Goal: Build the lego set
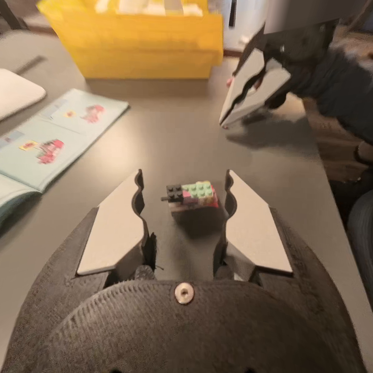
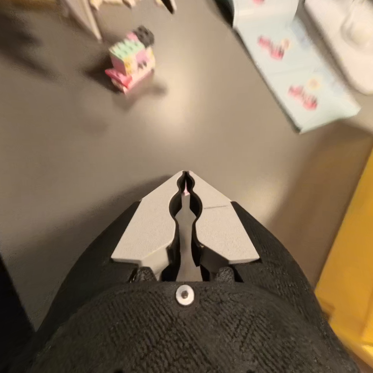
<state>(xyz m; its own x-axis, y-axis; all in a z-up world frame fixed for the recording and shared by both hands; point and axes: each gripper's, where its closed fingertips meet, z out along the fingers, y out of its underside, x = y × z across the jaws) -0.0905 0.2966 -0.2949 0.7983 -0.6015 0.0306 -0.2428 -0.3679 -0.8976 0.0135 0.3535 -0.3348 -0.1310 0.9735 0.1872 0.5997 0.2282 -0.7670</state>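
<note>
A small lego build point(image 1: 191, 194) with a mint-green top, pink sides and a black axle brick rests on the grey table point(image 1: 171, 131). My left gripper point(image 1: 184, 172) is open wide. The build sits between its fingers, and neither pad touches it. My right gripper point(image 2: 186, 172) is shut on a thin pink lego piece point(image 2: 185, 188), which shows as a sliver between the pads. In the left wrist view the right gripper point(image 1: 223, 125) hangs tip-down over the table, to the far right of the build. The right wrist view shows the build point(image 2: 131, 58) far ahead on the left, blurred.
A yellow storage box point(image 1: 145, 44) stands at the back of the table. An open pale-blue instruction booklet point(image 1: 60, 129) lies to the left, with a white tray point(image 1: 16, 90) beyond it. A person's dark sleeve point(image 1: 343, 84) and the table's right edge are on the right. Spacing between my two grippers at the tips: around 15 cm.
</note>
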